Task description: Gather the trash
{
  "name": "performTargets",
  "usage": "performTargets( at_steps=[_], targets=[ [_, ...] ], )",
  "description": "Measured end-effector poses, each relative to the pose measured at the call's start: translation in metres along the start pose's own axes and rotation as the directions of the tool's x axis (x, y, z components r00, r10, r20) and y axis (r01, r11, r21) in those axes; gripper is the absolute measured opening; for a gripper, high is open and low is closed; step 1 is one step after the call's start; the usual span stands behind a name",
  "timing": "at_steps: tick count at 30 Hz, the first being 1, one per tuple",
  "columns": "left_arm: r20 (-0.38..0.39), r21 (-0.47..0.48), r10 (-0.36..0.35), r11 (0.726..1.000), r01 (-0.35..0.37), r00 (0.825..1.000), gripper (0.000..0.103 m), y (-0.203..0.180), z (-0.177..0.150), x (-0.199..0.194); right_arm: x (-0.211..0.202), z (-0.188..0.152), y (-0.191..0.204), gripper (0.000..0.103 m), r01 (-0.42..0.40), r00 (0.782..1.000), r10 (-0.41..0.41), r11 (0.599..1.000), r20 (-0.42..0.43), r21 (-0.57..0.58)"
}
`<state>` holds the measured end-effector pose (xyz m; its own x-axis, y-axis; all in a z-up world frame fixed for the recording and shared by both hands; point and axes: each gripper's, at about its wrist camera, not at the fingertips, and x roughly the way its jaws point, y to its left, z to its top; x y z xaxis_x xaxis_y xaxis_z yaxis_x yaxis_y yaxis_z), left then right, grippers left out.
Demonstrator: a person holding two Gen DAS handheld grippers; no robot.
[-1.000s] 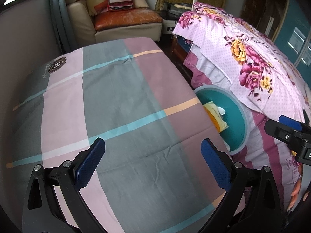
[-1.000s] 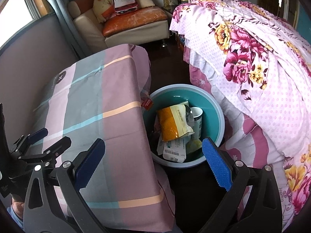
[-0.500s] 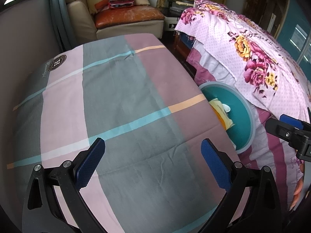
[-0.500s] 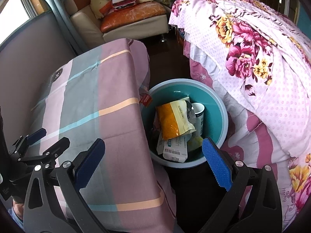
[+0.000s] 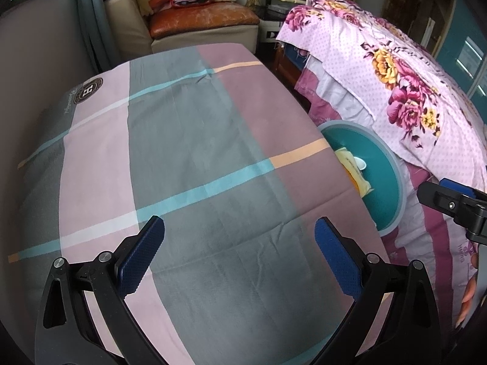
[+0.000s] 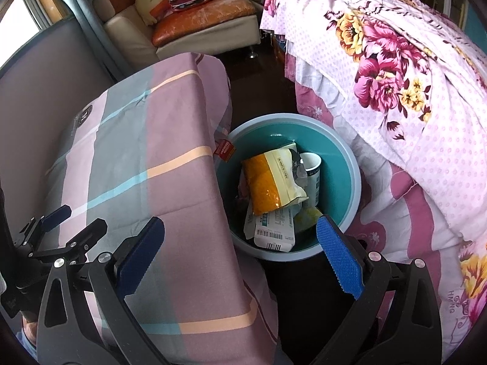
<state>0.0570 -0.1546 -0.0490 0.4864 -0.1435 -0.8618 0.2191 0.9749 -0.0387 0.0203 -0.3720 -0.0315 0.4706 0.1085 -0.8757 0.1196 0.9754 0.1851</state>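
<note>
A teal basin [image 6: 341, 155] stands on the dark floor between the cloth-covered table [image 6: 170, 127] and the bed. In it lie an orange and cream snack bag [image 6: 268, 179], a white paper cup [image 6: 312, 164], a barcode-labelled white packet [image 6: 274, 231] and a red wrapper [image 6: 224, 149] at its left rim. My right gripper [image 6: 240, 258] hangs open above the basin's near edge, holding nothing. Over the bare tablecloth [image 5: 188, 158] my left gripper [image 5: 239, 255] is open and holds nothing. From the left wrist view only part of the basin [image 5: 380, 164] shows past the table edge.
A bed with a pink floral cover [image 6: 395, 70] borders the basin on the right. A sofa [image 6: 194, 21] with a cushion and a bottle-shaped pillow stands at the back. A grey panel [image 5: 33, 70] runs along the table's left side.
Both grippers have pulled back and up a little, so table and basin look slightly farther away. Both stay open and nothing in the basin has moved.
</note>
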Motion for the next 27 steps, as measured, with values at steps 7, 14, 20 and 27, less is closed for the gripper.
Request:
performTargets(
  at_steps=[7, 14, 20, 27],
  targets=[
    [-0.012, -0.003, -0.011, 1.0, 0.011, 1.0, 0.099, 0.001, -0.001, 0.004, 0.003, 0.0, 0.001, 0.096, 0.006, 1.0, -0.006, 1.0, -0.007, -0.004],
    [-0.013, -0.005, -0.019, 1.0, 0.019, 1.0, 0.099, 0.003, -0.002, 0.004, 0.001, 0.001, 0.004, 0.096, 0.014, 1.0, -0.014, 1.0, -0.005, -0.01],
    [-0.008, -0.005, -0.028, 1.0, 0.028, 1.0, 0.099, 0.003, -0.004, 0.0, -0.004, 0.0, 0.007, 0.096, 0.026, 1.0, -0.026, 0.999, -0.001, -0.019],
    [-0.025, -0.034, -0.049, 0.998, 0.048, 0.999, 0.099, 0.009, -0.005, 0.0, -0.011, -0.001, 0.012, 0.096, 0.036, 0.999, -0.036, 0.999, 0.008, -0.027]
  ],
)
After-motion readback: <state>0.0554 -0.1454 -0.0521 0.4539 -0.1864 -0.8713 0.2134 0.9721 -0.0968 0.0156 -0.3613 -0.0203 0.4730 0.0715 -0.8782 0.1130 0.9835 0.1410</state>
